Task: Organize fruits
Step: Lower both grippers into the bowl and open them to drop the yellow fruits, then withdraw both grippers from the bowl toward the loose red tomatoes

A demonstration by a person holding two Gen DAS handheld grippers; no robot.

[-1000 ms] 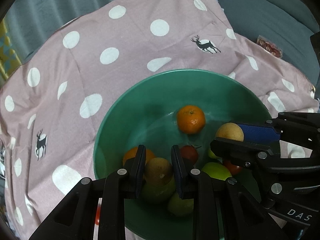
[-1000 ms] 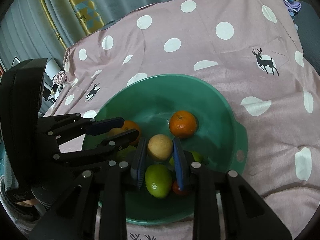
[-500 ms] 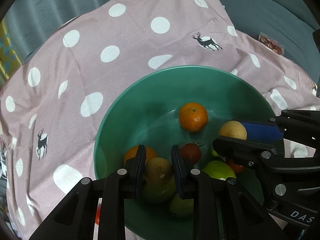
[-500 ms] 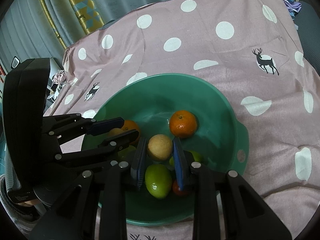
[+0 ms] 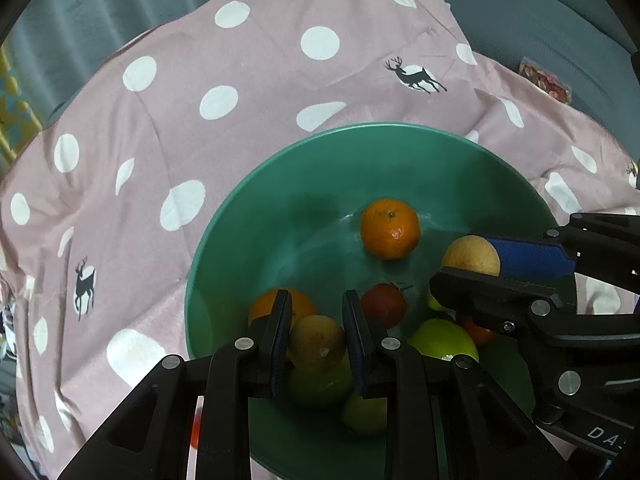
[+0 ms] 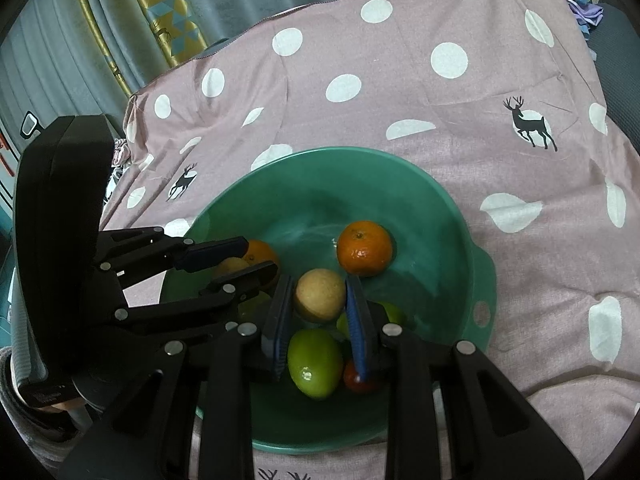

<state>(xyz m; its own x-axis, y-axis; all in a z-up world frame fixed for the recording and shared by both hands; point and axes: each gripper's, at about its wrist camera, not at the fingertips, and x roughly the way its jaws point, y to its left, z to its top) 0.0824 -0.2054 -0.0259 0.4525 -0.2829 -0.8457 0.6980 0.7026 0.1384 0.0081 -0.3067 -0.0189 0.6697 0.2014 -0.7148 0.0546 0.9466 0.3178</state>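
A green bowl [image 5: 280, 200] [image 6: 460, 240] sits on a pink polka-dot cloth and holds several fruits. My left gripper [image 5: 318, 312] is shut on a brownish-yellow round fruit [image 5: 318, 344] above the bowl's near side. My right gripper [image 6: 320, 292] is shut on a pale yellow round fruit [image 6: 320, 294], also seen in the left wrist view [image 5: 470, 254]. An orange [image 5: 390, 234] [image 6: 364, 248] lies in the bowl's middle. A second orange [image 5: 266, 306], a red fruit [image 5: 384, 304] and green fruits [image 6: 314, 362] lie below the grippers.
The pink cloth [image 5: 200, 160] with white dots and deer prints spreads around the bowl. A grey cushion [image 5: 540, 20] lies at the far right. Curtains [image 6: 140, 20] hang behind. The bowl has a handle tab [image 6: 482, 312] on its right side.
Both grippers keep their fruits and have hardly shifted; the bowl sits slightly lower and closer in the left wrist view.
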